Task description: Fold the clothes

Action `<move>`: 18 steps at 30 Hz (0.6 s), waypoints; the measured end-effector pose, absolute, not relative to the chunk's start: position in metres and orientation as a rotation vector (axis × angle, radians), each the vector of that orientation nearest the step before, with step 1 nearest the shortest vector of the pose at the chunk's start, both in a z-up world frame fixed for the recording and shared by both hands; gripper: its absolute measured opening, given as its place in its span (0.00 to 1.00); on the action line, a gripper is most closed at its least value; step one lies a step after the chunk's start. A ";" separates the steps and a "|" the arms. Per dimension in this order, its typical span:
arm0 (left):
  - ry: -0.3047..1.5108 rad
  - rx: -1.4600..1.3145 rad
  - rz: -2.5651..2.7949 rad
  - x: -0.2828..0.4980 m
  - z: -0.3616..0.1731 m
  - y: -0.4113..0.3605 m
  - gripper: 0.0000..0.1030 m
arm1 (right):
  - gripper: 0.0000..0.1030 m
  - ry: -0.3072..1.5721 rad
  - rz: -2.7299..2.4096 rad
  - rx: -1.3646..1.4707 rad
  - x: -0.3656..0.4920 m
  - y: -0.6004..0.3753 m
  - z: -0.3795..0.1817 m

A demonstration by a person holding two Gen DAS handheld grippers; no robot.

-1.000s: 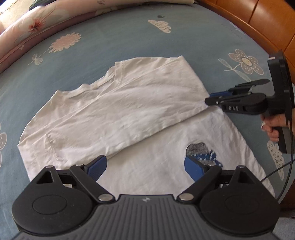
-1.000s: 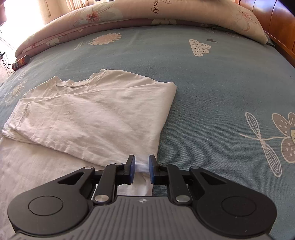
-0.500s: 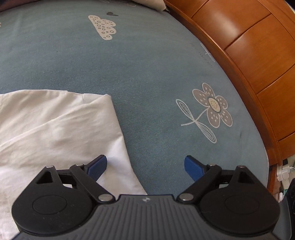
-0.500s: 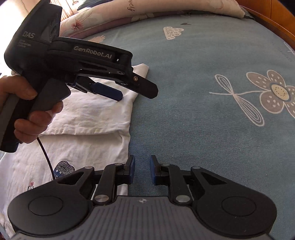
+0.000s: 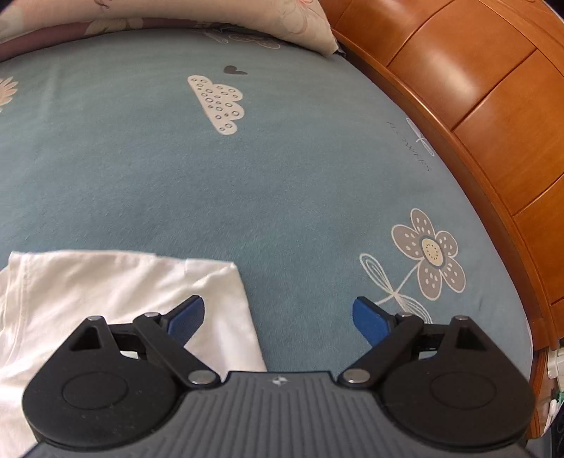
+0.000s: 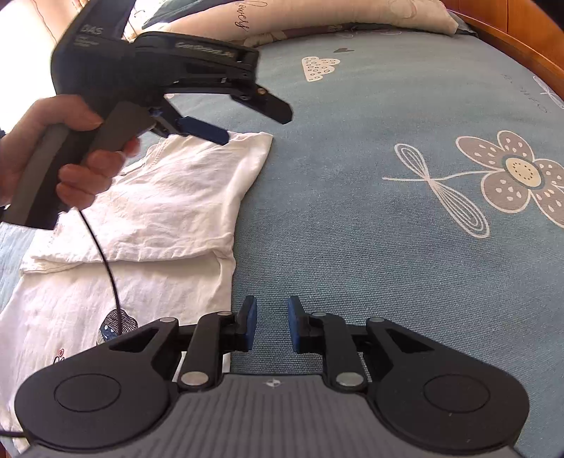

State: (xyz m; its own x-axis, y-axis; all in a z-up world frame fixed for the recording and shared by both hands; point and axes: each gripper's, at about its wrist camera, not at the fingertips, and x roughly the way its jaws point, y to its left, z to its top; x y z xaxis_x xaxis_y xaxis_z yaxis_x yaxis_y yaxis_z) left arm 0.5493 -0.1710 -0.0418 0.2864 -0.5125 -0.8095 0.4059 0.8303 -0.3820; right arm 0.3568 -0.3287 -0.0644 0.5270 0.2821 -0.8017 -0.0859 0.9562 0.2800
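Note:
A white T-shirt (image 6: 158, 211) lies on the blue bed sheet (image 6: 352, 229), its upper part folded over the lower, with a small print (image 6: 112, 322) near the hem. In the left wrist view only the shirt's far right corner (image 5: 105, 289) shows. My left gripper (image 5: 278, 317) hangs open and wide over that corner, one pad above the cloth and the other above bare sheet. A hand holds it at the upper left of the right wrist view, where the left gripper (image 6: 253, 125) hovers above the corner. My right gripper (image 6: 271, 322) stands narrowly open over the sheet, just right of the shirt's edge, with nothing between its pads.
A wooden headboard (image 5: 476, 105) curves along the right side of the bed. Flowered pillows (image 6: 317, 17) lie along the far edge. The left gripper's black cable (image 6: 105, 253) trails across the shirt. Flower and cloud prints mark the sheet to the right.
My left gripper swung right, from over the shirt's middle to its far right corner. My right gripper came off the shirt's edge onto the sheet, its gap slightly wider.

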 end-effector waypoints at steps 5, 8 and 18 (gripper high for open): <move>1.171 -0.152 -0.464 0.482 -0.034 -0.120 0.88 | 0.24 1.002 0.237 0.196 0.353 -0.321 -0.061; 1.199 -0.181 -0.382 0.442 -0.035 -0.086 0.88 | 0.25 1.008 0.253 0.163 0.347 -0.311 -0.055; 1.161 -0.171 -0.144 0.333 -0.022 0.061 0.88 | 0.30 1.041 0.236 0.090 0.315 -0.242 -0.047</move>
